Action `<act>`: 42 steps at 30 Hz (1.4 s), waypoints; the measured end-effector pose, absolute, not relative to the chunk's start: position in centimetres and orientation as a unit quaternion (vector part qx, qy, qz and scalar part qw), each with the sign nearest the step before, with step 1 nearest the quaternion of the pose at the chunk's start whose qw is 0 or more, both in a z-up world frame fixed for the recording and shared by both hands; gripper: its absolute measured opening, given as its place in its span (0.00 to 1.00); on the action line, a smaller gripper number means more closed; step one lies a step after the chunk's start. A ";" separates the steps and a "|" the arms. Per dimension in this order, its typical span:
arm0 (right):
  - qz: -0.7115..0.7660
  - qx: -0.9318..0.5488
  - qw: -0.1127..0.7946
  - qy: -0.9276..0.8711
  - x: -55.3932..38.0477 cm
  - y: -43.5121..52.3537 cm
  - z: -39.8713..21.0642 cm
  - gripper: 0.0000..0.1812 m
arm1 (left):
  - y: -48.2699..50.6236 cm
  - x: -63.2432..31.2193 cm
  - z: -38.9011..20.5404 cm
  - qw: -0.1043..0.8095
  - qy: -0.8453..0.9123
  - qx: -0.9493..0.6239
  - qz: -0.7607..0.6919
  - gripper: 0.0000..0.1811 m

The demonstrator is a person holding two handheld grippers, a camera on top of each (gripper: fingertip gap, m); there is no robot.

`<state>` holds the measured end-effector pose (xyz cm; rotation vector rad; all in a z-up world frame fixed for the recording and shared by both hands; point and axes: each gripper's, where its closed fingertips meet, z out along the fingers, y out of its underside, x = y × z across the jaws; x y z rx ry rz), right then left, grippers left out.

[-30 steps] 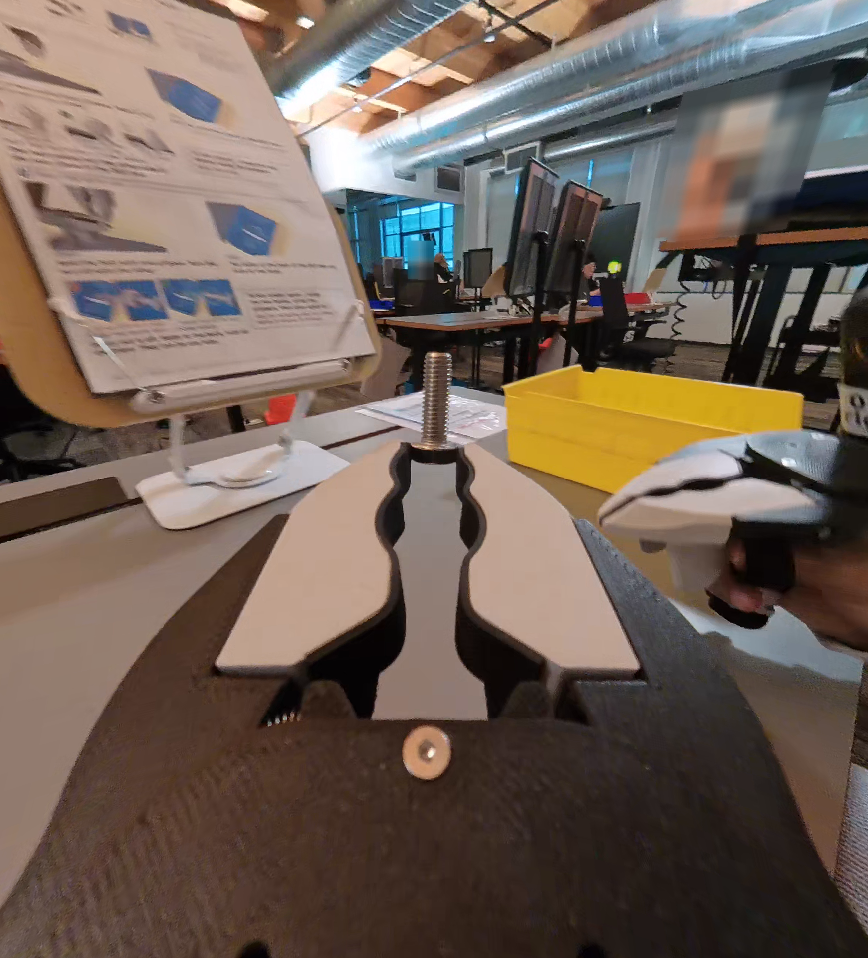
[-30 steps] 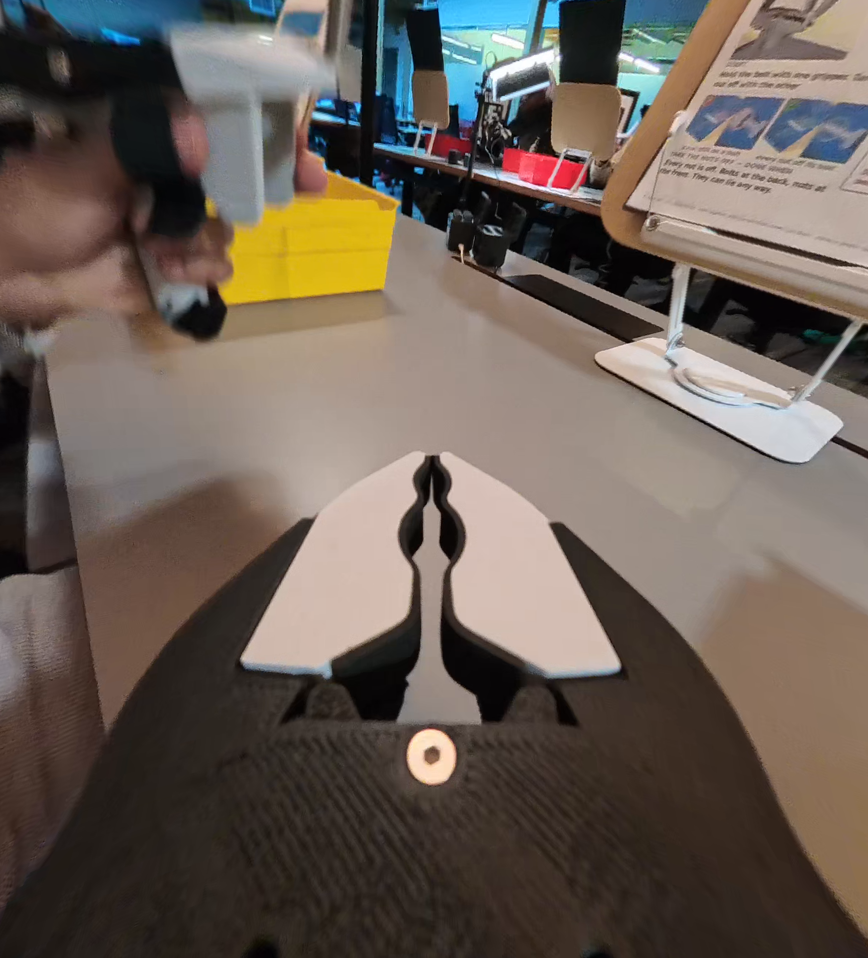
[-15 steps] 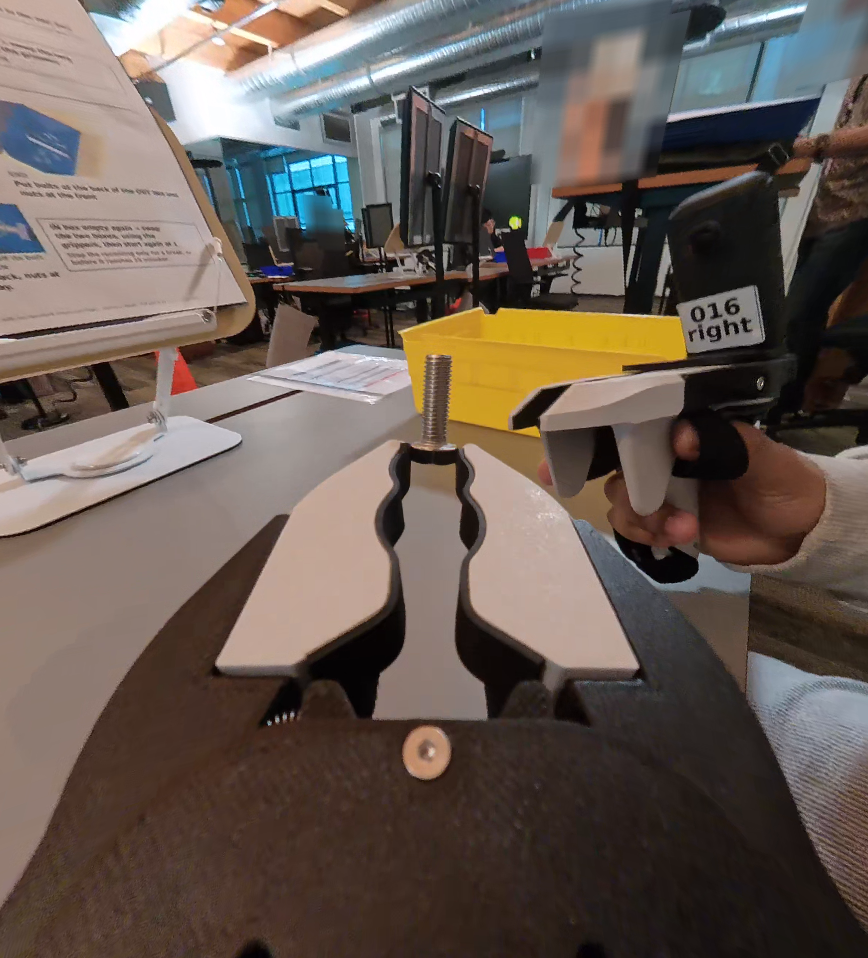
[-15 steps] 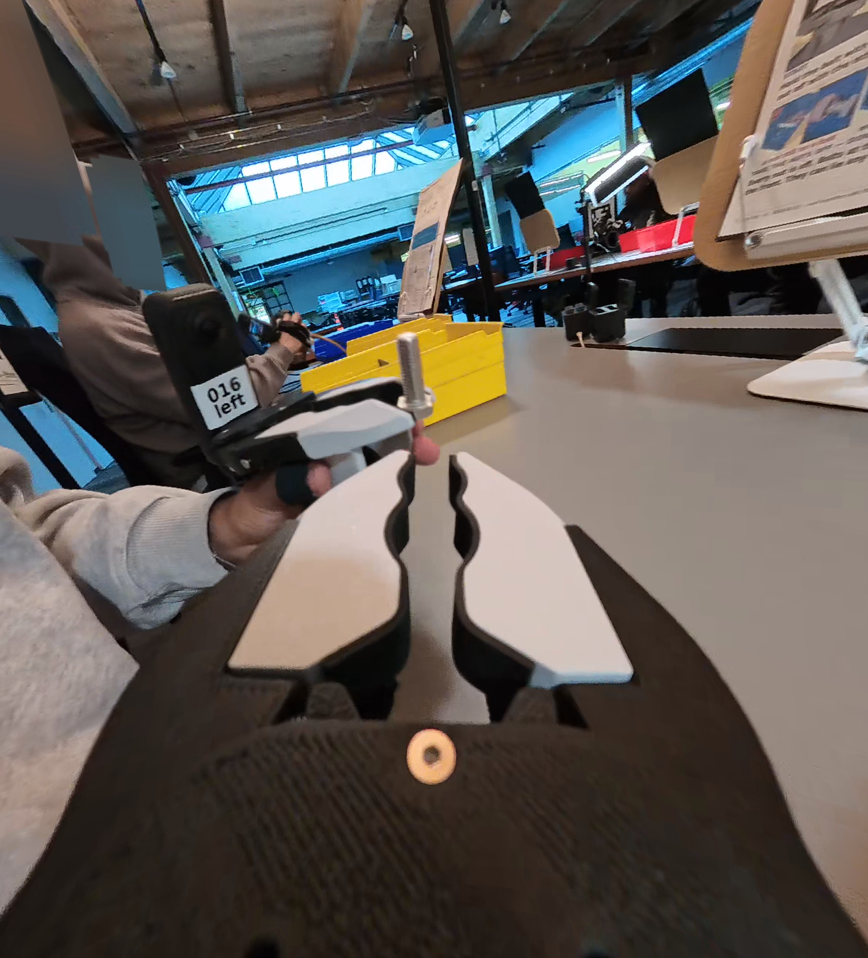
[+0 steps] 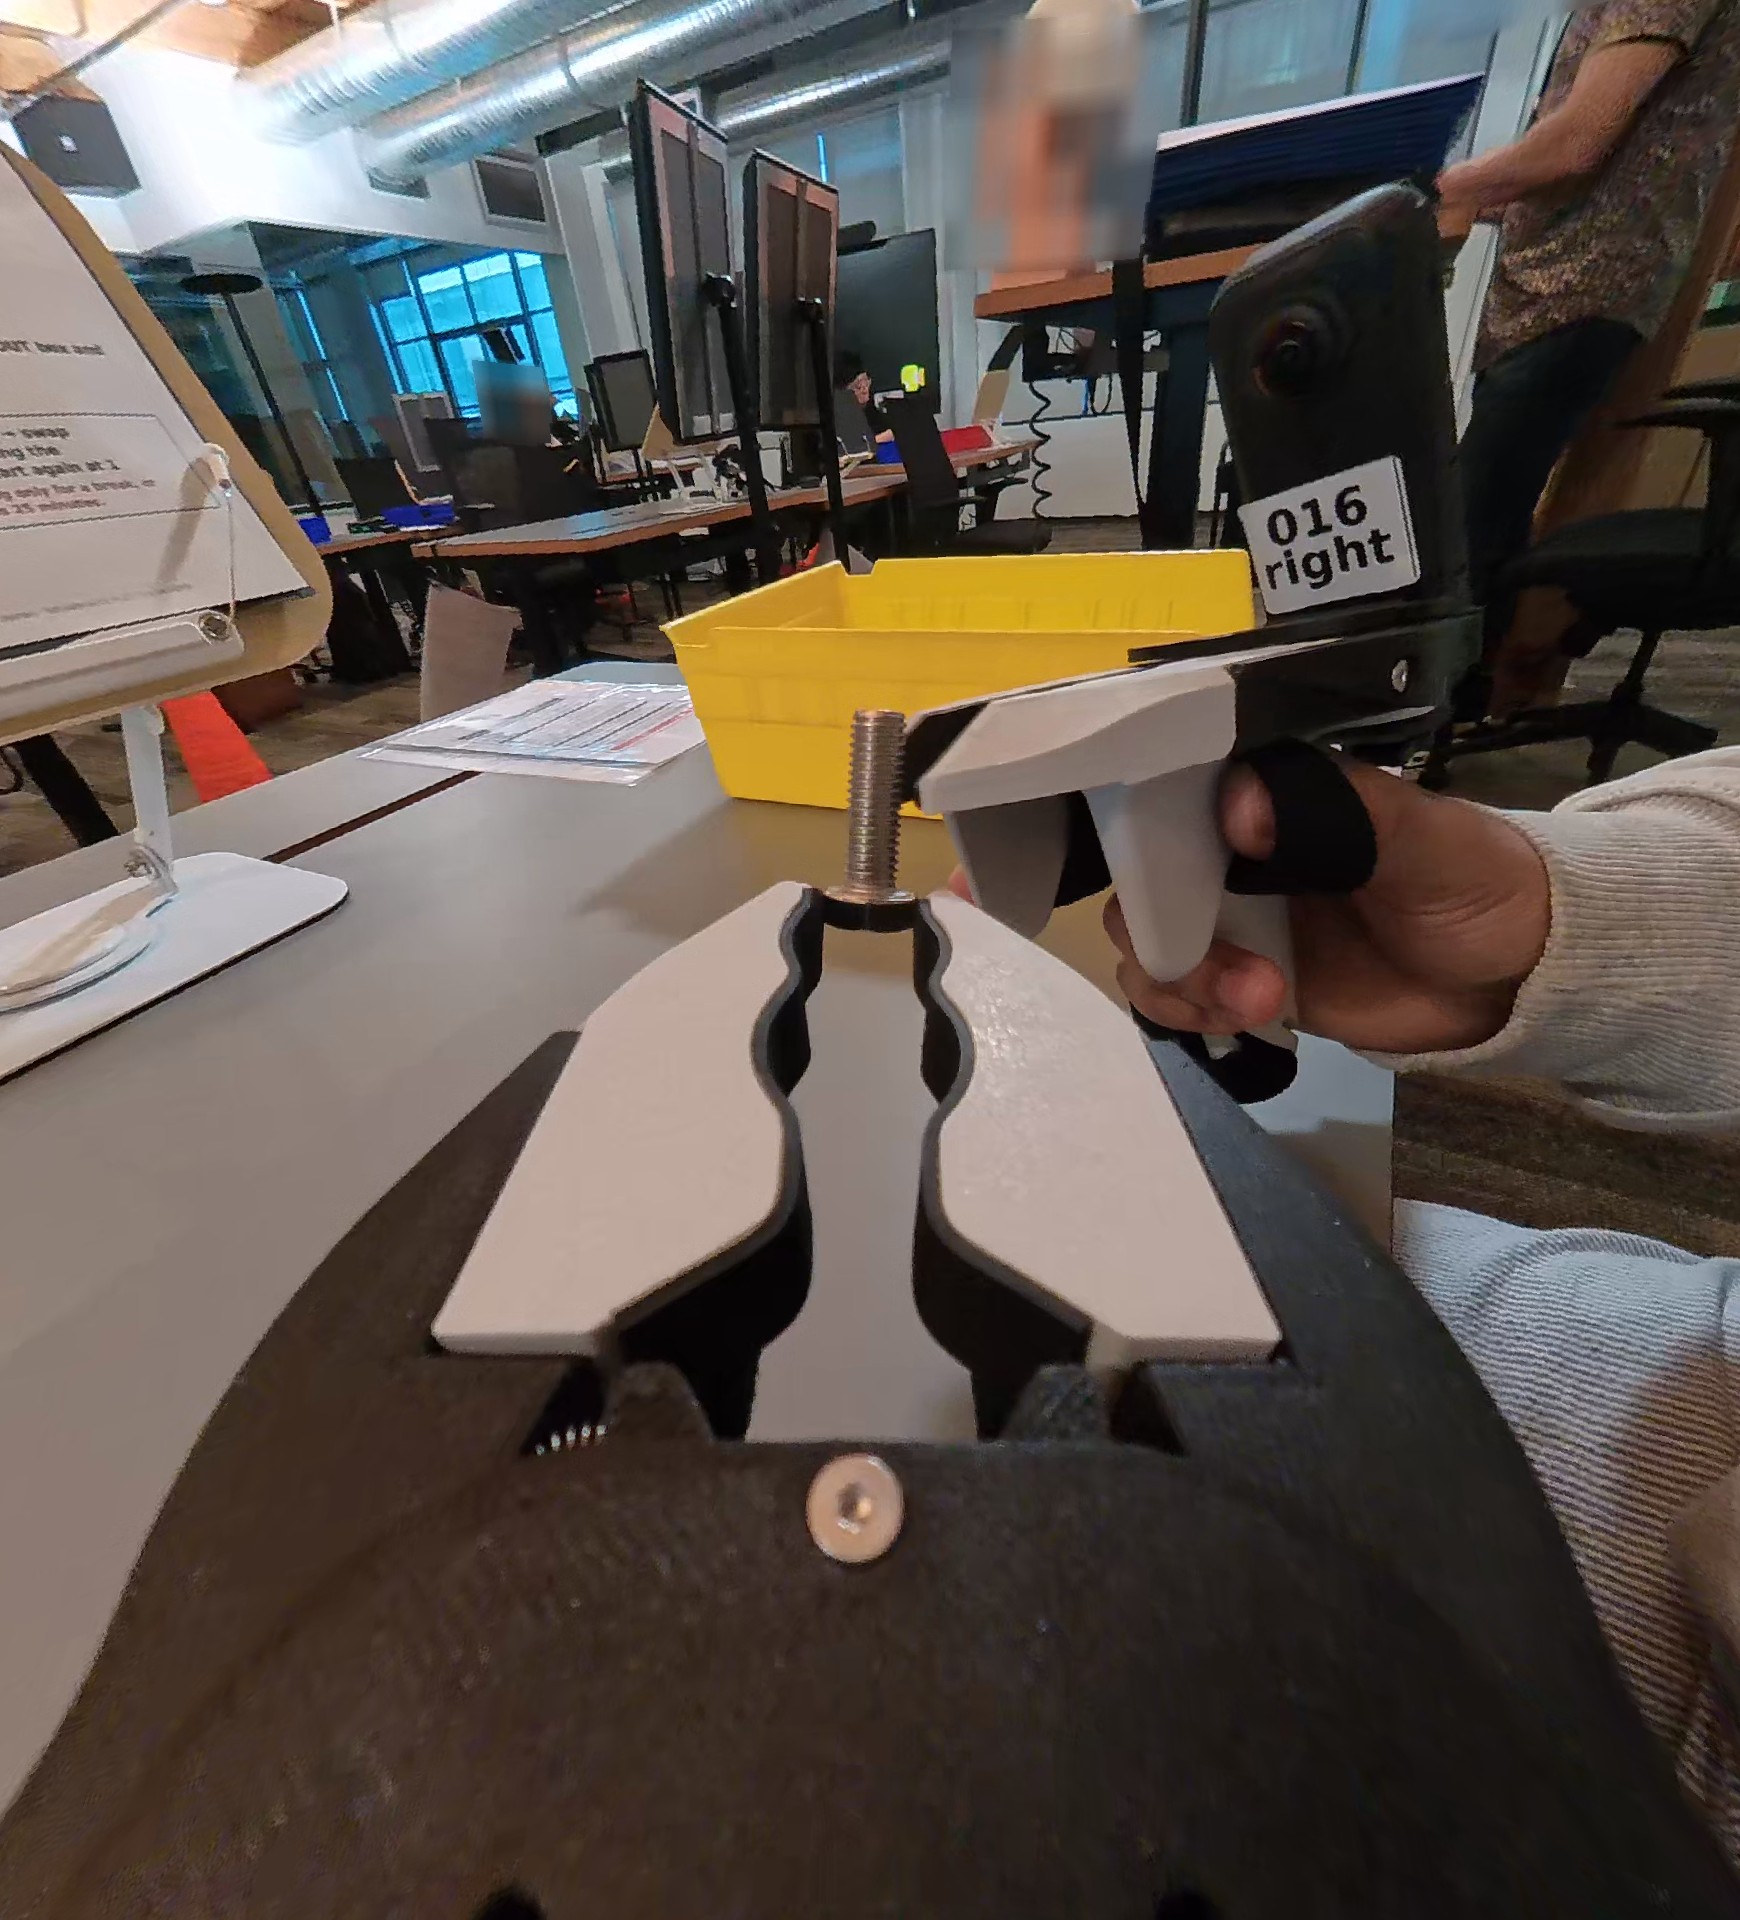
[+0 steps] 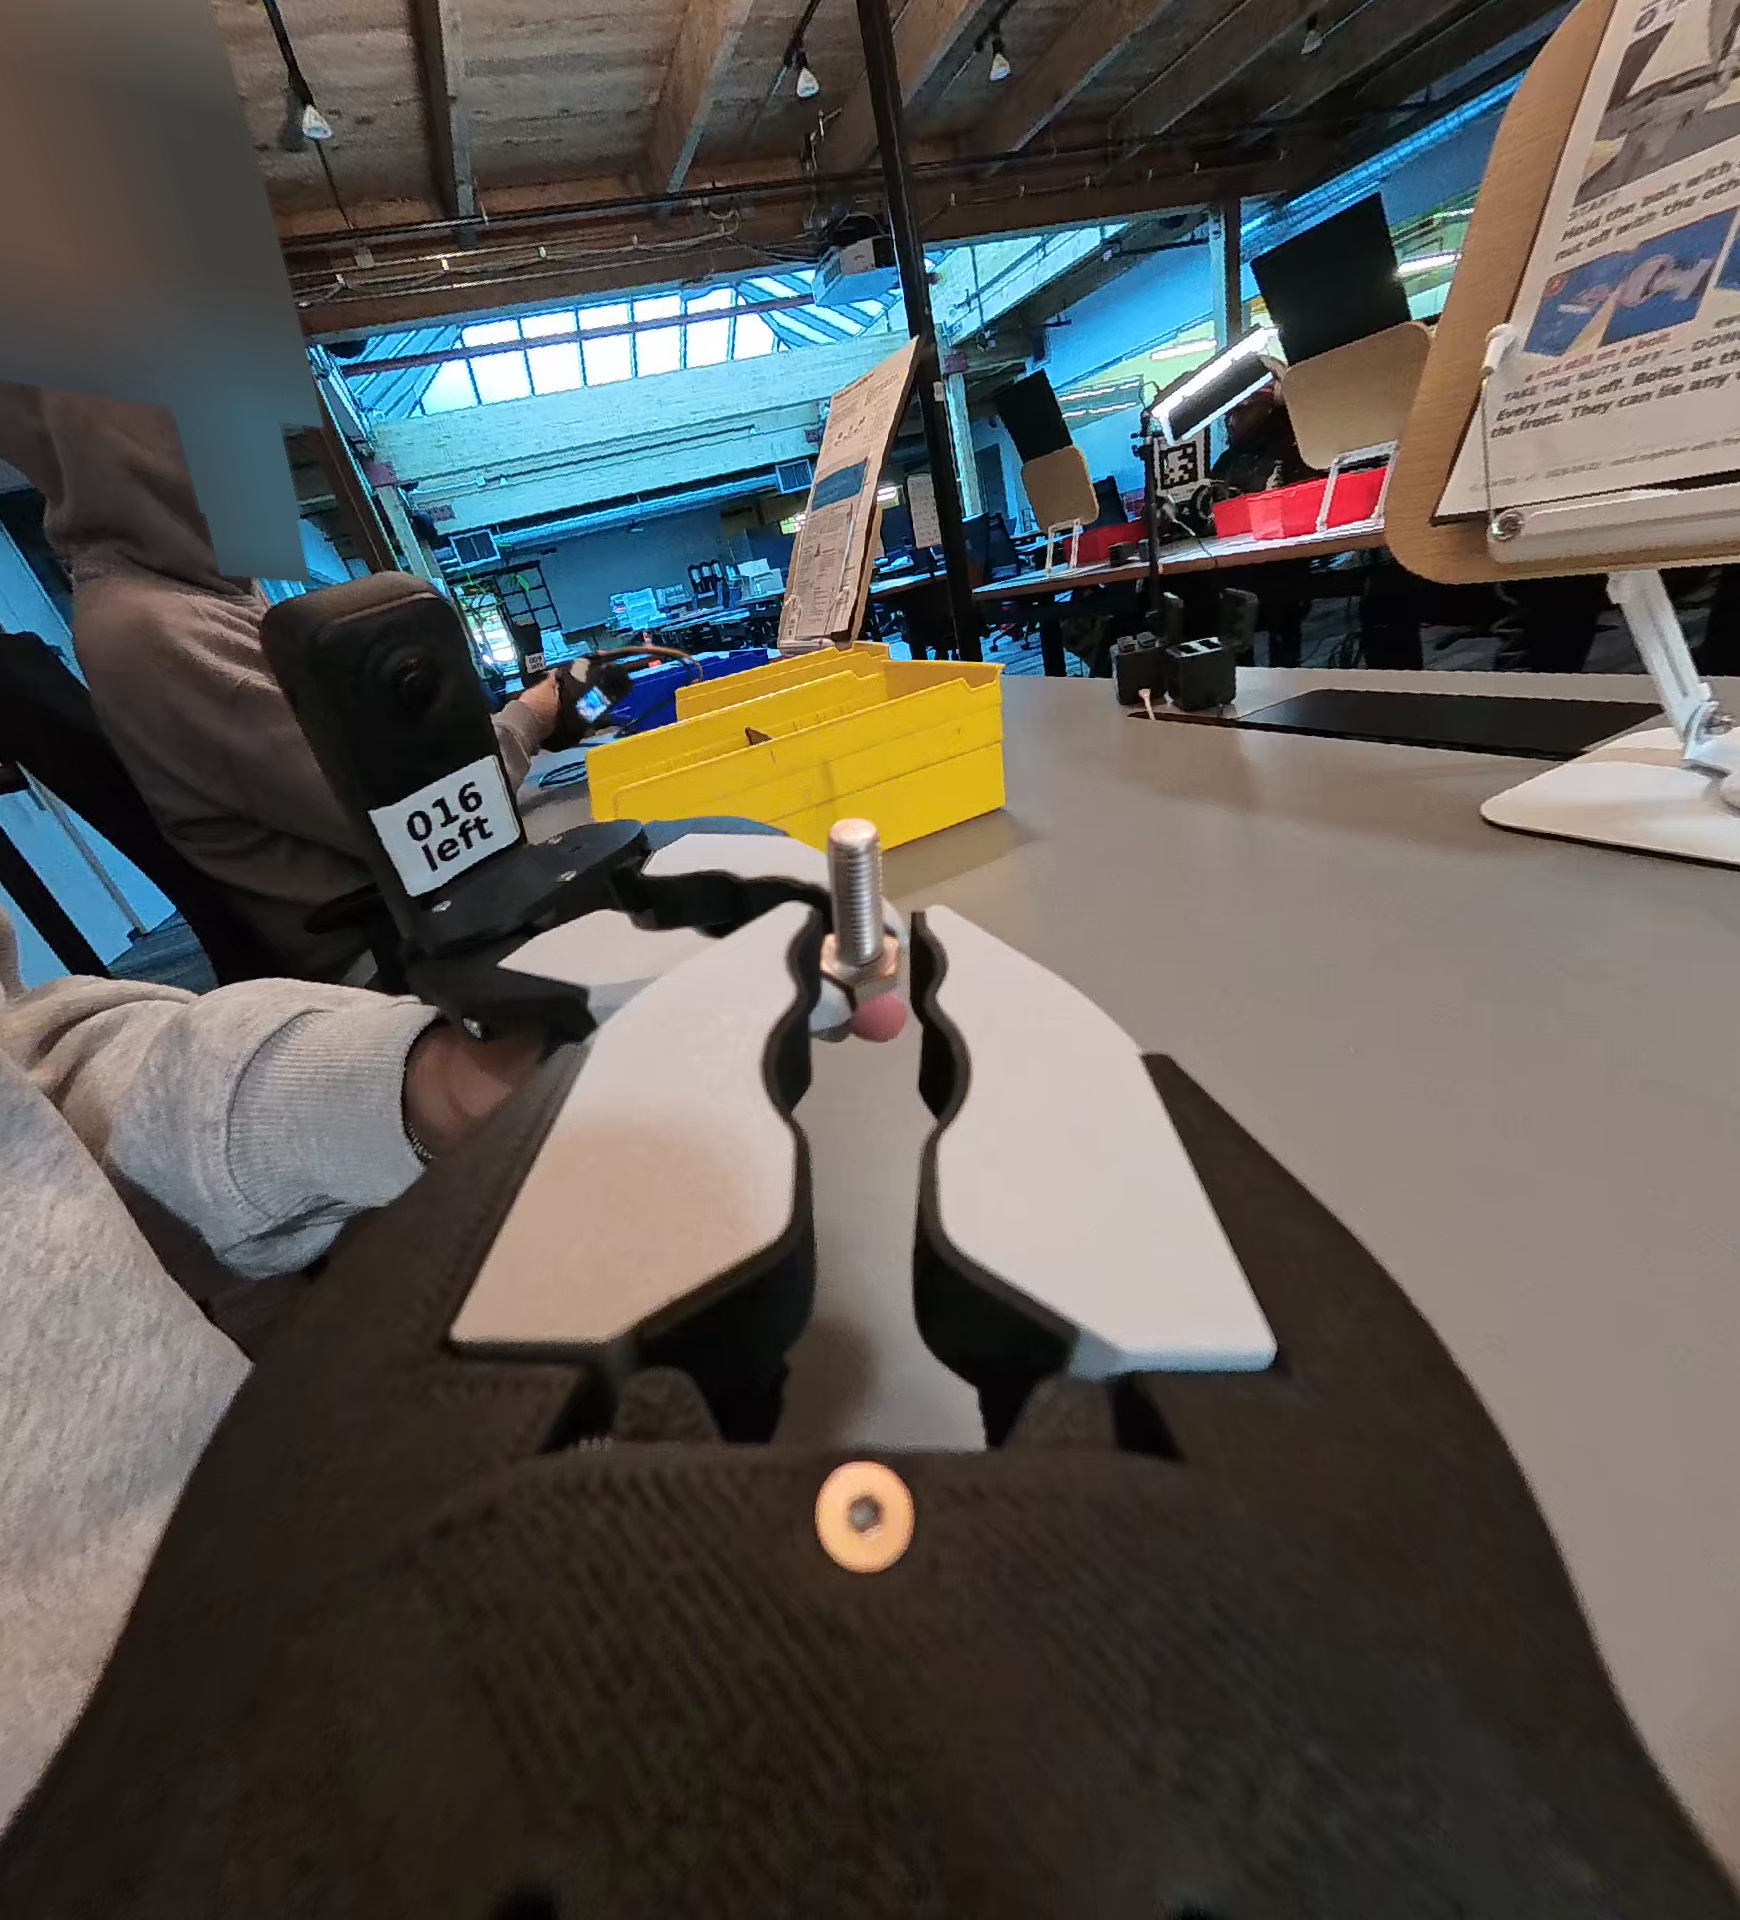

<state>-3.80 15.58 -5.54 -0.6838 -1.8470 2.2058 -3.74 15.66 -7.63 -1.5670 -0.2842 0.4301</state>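
Observation:
My left gripper (image 5: 868, 914) is shut on the hex base of a steel bolt (image 5: 874, 800) and holds it upright above the grey table (image 5: 378, 1018). My right gripper (image 5: 923, 750) comes in from the right, with its tips level with the upper threads and right beside the shaft. In the right wrist view my right gripper (image 6: 861, 930) is open, with the bolt (image 6: 853, 883) standing in the gap at its fingertips. The left gripper (image 6: 741, 878) lies behind it, and its tips are hidden by my right gripper's left finger.
A yellow bin (image 5: 959, 665) (image 6: 804, 758) stands on the table behind the bolt. A white document stand (image 5: 118, 914) (image 6: 1676, 790) holds an instruction sheet. A sleeved paper (image 5: 554, 722), a black mat (image 6: 1417, 717) and small black blocks (image 6: 1172, 665) lie farther back. A person (image 6: 170, 675) sits beyond the table. Only a small space, under 4 cm, lies between the two pairs of fingers.
My right gripper has opened and moved in toward the bolt, so its tips now flank the shaft. My left gripper still holds the bolt upright.

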 end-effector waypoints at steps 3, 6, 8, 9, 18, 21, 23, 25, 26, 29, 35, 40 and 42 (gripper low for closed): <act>0.742 -0.229 0.091 -0.624 -3.7 15.5 -5.6 0.08 | 15.8 -3.7 -7.9 0.671 -0.121 -0.704 0.197 0.10; 0.737 -0.221 0.089 -0.632 -3.5 15.2 -5.8 0.08 | 15.9 -3.6 -8.0 0.672 -0.124 -0.704 0.194 0.10; 0.734 -0.219 0.094 -0.636 -3.5 15.0 -5.9 0.08 | 15.9 -3.6 -8.0 0.673 -0.122 -0.704 0.192 0.10; 0.733 -0.219 0.097 -0.637 -3.5 15.0 -5.9 0.08 | 15.9 -3.5 -8.0 0.673 -0.121 -0.704 0.191 0.10; 0.727 -0.216 0.102 -0.644 -3.5 15.0 -5.9 0.05 | 16.0 -3.1 -7.8 0.679 -0.113 -0.702 0.182 0.11; 0.724 -0.210 0.096 -0.650 -3.4 15.0 -6.0 0.05 | 16.1 -3.0 -7.8 0.682 -0.114 -0.701 0.174 0.12; 0.724 -0.205 0.091 -0.652 -3.2 14.9 -5.9 0.05 | 16.0 -3.0 -7.9 0.681 -0.114 -0.703 0.169 0.11; 0.725 -0.200 0.092 -0.653 -3.1 14.9 -5.8 0.05 | 16.0 -3.0 -7.8 0.684 -0.116 -0.702 0.164 0.12; 0.724 -0.198 0.093 -0.654 -3.1 14.9 -5.7 0.05 | 16.0 -3.0 -7.8 0.685 -0.115 -0.701 0.160 0.12; 0.724 -0.193 0.090 -0.656 -2.9 14.8 -5.7 0.05 | 16.1 -2.7 -7.8 0.687 -0.110 -0.702 0.152 0.11; 0.723 -0.190 0.089 -0.658 -2.9 14.9 -5.6 0.05 | 16.1 -2.7 -7.8 0.688 -0.108 -0.702 0.150 0.10; 0.721 -0.190 0.090 -0.661 -2.9 14.9 -5.6 0.05 | 16.1 -2.7 -7.7 0.689 -0.108 -0.700 0.151 0.10; 0.720 -0.191 0.091 -0.661 -2.9 14.9 -5.6 0.05 | 16.1 -2.7 -7.7 0.689 -0.109 -0.700 0.152 0.10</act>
